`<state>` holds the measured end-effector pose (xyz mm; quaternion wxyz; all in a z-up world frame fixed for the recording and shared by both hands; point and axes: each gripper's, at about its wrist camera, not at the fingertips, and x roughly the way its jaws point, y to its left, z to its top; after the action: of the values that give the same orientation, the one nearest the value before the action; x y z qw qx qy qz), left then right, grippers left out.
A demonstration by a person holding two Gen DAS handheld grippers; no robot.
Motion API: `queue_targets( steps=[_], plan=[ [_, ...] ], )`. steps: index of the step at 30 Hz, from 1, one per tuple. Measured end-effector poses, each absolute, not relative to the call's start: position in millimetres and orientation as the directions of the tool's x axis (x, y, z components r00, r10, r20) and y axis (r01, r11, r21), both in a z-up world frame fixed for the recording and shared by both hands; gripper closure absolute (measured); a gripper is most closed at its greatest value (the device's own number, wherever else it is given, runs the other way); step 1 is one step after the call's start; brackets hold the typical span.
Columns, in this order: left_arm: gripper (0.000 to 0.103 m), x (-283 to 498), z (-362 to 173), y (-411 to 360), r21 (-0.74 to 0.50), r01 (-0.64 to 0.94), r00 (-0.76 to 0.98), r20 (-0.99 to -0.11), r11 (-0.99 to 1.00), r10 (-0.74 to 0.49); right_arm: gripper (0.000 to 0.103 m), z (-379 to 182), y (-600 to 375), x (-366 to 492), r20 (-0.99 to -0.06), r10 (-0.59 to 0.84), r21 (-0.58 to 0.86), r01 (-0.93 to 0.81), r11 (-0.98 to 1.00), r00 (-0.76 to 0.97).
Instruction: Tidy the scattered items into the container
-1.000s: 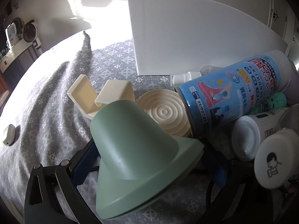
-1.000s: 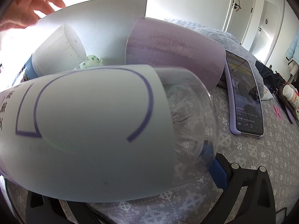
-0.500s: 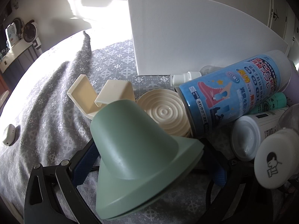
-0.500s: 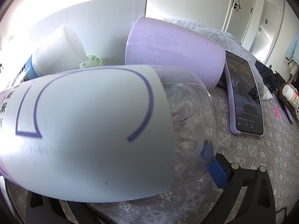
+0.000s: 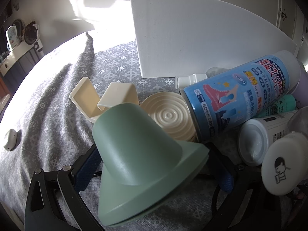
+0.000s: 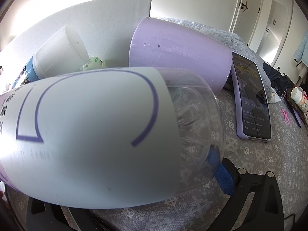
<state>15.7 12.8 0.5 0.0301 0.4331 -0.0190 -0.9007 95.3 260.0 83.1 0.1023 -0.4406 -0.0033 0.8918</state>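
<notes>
My left gripper [image 5: 154, 165] is shut on a green cone-shaped object [image 5: 138, 159], its blue pads against both sides. Beyond it lie a cream ribbed dish [image 5: 171, 119], a cream holder [image 5: 102, 100], a blue spray can [image 5: 240, 100], a white bottle [image 5: 258, 142] and a white cap with a face drawing [image 5: 283, 167]. My right gripper [image 6: 154, 173] is shut on a clear plastic bottle [image 6: 100, 134] with a pale label, lying sideways. Behind it are a lilac cylinder [image 6: 179, 53], a white cap [image 6: 59, 52] and a small spotted toy [image 6: 92, 65]. A white box wall [image 5: 192, 34] stands at the back.
All lies on a grey patterned bedspread [image 5: 57, 96]. A phone in a lilac case [image 6: 250, 100] lies right of the lilac cylinder. A small white device [image 5: 10, 140] lies far left. A pill bottle [image 6: 298, 98] and clutter sit at the far right.
A hand at the top left of the right wrist view one second ago has left the frame. Both grippers and their objects have stayed put.
</notes>
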Motion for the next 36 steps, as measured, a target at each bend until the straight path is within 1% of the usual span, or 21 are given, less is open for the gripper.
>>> queue_targets(
  steps=[7, 10, 12, 13, 15, 16, 17, 18, 20, 21, 22, 25, 26, 31, 33, 35, 36],
  plan=[
    [0.0, 15, 1, 11, 0.052, 0.038, -0.622, -0.781, -0.998, -0.065, 0.0, 83, 260, 95, -0.785, 0.185, -0.096, -0.179, -0.979, -0.591],
    [0.0, 13, 4, 5, 0.029, 0.027, -0.6, -0.799, -0.999, -0.04, 0.0, 83, 259, 95, -0.785, 0.186, -0.096, -0.18, -0.979, -0.591],
    [0.001, 19, 14, -3, -0.036, 0.034, -0.579, -0.816, -0.999, 0.01, 0.0, 83, 258, 96, -0.785, 0.185, -0.096, -0.179, -0.979, -0.591],
    [0.001, 27, 24, -12, -0.101, 0.055, -0.591, -0.805, -0.993, 0.049, 0.0, 83, 259, 96, -0.785, 0.186, -0.097, -0.179, -0.979, -0.591],
    [0.001, 51, 46, -32, -0.232, 0.083, -0.642, -0.756, -0.969, 0.126, 0.0, 83, 258, 96, -0.785, 0.185, -0.096, -0.18, -0.979, -0.591],
    [0.001, 62, 57, -40, -0.257, 0.091, -0.668, -0.732, -0.962, 0.132, 0.0, 83, 258, 96, -0.785, 0.185, -0.096, -0.18, -0.979, -0.591],
    [0.001, 71, 67, -45, -0.245, 0.094, -0.693, -0.712, -0.965, 0.113, 0.0, 83, 258, 96, -0.785, 0.185, -0.096, -0.179, -0.979, -0.591],
    [0.001, 76, 74, -48, -0.204, 0.092, -0.711, -0.699, -0.975, 0.079, 0.0, 82, 260, 95, -0.785, 0.185, -0.096, -0.179, -0.979, -0.59],
    [0.0, 71, 77, -47, -0.092, 0.062, -0.695, -0.719, -0.994, 0.023, 0.0, 82, 261, 94, -0.785, 0.186, -0.097, -0.18, -0.979, -0.59],
    [0.001, 65, 76, -47, -0.07, 0.046, -0.68, -0.733, -0.996, 0.02, 0.0, 82, 260, 95, -0.785, 0.186, -0.097, -0.179, -0.979, -0.59],
    [0.001, 60, 78, -50, -0.083, 0.04, -0.679, -0.733, -0.996, 0.034, 0.0, 82, 261, 94, -0.785, 0.187, -0.098, -0.18, -0.979, -0.59],
    [0.001, 52, 84, -59, -0.212, 0.016, -0.686, -0.713, -0.977, 0.144, 0.0, 82, 264, 93, -0.785, 0.189, -0.1, -0.18, -0.979, -0.59],
    [0.001, 51, 83, -57, -0.22, -0.001, -0.676, -0.719, -0.975, 0.163, 0.0, 82, 265, 92, -0.785, 0.188, -0.099, -0.18, -0.979, -0.59],
    [0.001, 60, 62, -28, -0.1, -0.084, -0.615, -0.778, -0.991, 0.13, 0.0, 82, 267, 91, -0.786, 0.187, -0.098, -0.18, -0.979, -0.59],
    [0.007, 60, 51, -27, -0.09, -0.081, -0.584, -0.803, -0.993, 0.12, 0.0, 82, 266, 91, -0.786, 0.187, -0.098, -0.18, -0.979, -0.59],
    [0.025, 56, 40, -29, -0.099, -0.066, -0.542, -0.832, -0.993, 0.119, 0.0, 82, 266, 91, -0.786, 0.187, -0.098, -0.18, -0.979, -0.59],
    [0.029, 52, 35, -30, -0.099, -0.058, -0.526, -0.843, -0.993, 0.115, 0.0, 82, 265, 92, -0.786, 0.187, -0.098, -0.18, -0.979, -0.59]
  ],
)
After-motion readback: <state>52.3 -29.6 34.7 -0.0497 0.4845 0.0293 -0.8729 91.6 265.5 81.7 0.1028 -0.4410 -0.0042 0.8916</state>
